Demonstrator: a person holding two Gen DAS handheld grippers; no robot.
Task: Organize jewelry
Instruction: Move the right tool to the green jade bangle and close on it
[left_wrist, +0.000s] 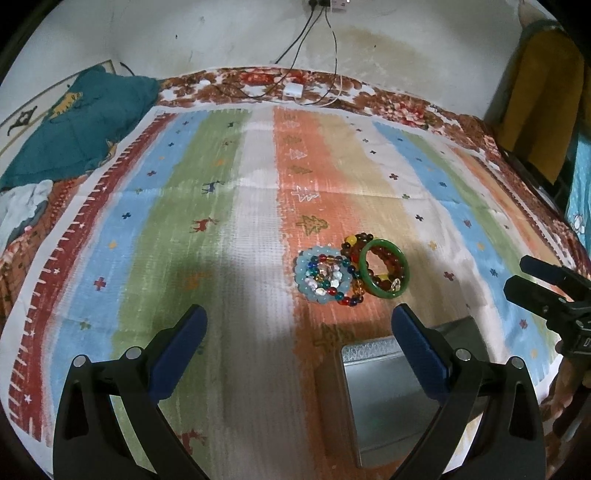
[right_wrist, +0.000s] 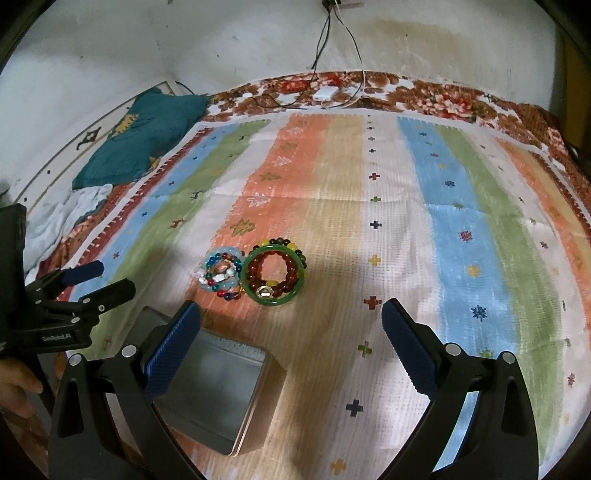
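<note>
Beaded bracelets (right_wrist: 221, 275) and the green bangle (right_wrist: 274, 275) overlap mid-frame, so either wide-open, empty gripper, left (left_wrist: 299, 339) or right (right_wrist: 291, 334), risks dragging neighbours past the tin (right_wrist: 207, 384).

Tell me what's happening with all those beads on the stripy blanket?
Someone is tidying jewelry with two grabber tools. Both the left gripper and the right gripper are open and hold nothing yet. A green bangle lies around some dark red bead bracelets, and a pile of light blue and colorful bead bracelets sits right beside it. An open metal tin waits nearby on the striped cloth, and no jewelry shows inside it.
</note>
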